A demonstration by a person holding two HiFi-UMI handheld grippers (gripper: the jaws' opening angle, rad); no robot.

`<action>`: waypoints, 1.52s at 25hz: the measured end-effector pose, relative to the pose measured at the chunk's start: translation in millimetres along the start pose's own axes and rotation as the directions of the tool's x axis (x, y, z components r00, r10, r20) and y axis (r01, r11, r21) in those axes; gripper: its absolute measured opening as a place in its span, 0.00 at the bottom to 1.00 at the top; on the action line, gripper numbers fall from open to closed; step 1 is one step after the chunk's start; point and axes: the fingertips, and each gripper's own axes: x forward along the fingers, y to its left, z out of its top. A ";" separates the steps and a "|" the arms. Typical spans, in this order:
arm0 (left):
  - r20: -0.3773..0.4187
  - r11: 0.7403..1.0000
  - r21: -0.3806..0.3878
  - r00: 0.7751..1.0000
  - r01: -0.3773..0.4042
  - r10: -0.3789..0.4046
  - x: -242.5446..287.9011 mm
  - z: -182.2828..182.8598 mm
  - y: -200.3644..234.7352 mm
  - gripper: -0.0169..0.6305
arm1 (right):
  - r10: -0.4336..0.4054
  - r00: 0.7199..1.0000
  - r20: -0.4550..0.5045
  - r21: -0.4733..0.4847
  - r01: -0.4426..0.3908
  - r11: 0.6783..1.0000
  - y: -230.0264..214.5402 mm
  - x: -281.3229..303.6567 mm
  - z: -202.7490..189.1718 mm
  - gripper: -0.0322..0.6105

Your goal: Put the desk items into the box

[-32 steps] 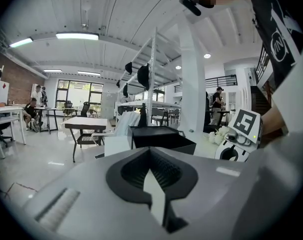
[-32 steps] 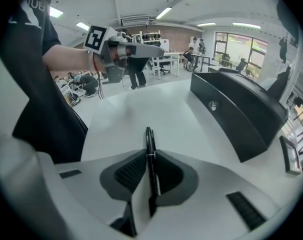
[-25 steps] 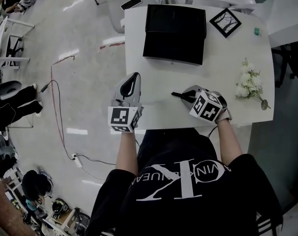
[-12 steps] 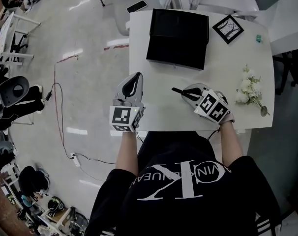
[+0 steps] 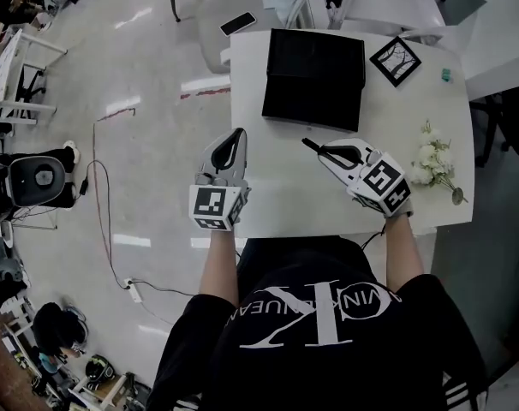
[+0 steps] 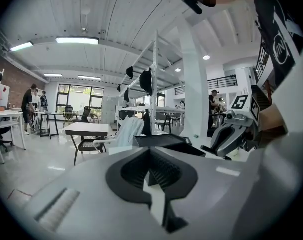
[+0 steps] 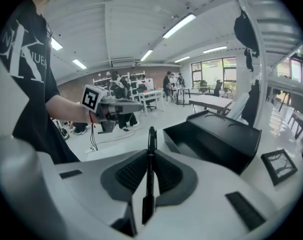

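Pen clamped between right gripper jaws, just near of black box; head view shows only its tip. Left gripper jaws closed on nothing, at table left edge.

pale glossy floor, strip lights, perhaps brick wall

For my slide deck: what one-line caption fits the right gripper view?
Right gripper, shut on a black pen, aimed toward the black box ahead.
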 end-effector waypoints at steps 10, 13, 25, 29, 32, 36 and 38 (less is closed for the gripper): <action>0.045 0.999 -0.003 0.998 0.035 -0.035 18.6 16.2 19.8 0.04 | -0.105 0.990 0.091 0.021 0.103 0.994 -32.0 -13.1 38.9 0.13; 0.052 0.999 -0.005 0.998 0.041 -0.041 22.6 19.7 21.9 0.04 | -0.117 0.989 0.089 0.009 0.116 0.993 -37.4 -13.5 45.1 0.13; 0.043 0.999 -0.037 0.999 0.031 -0.030 30.4 17.2 32.6 0.04 | -0.169 0.986 -0.009 -0.109 0.167 0.980 -62.9 3.6 53.9 0.13; 0.027 0.999 -0.025 0.999 0.035 -0.035 30.6 8.0 32.4 0.04 | -0.199 0.977 -0.076 -0.178 0.183 0.967 -74.5 15.5 46.6 0.13; 0.014 0.999 -0.030 0.999 0.030 -0.030 30.7 3.3 33.8 0.04 | -0.200 0.972 -0.125 -0.208 0.172 0.963 -82.9 25.7 40.9 0.13; -0.003 0.999 -0.039 1.000 0.027 -0.027 31.5 -3.3 36.4 0.04 | -0.192 0.963 -0.189 -0.276 0.136 0.951 -94.0 41.7 35.0 0.13; -0.010 0.999 -0.045 1.000 0.026 -0.026 32.8 -6.6 36.7 0.04 | -0.180 0.960 -0.213 -0.279 0.117 0.953 -97.8 48.8 31.2 0.13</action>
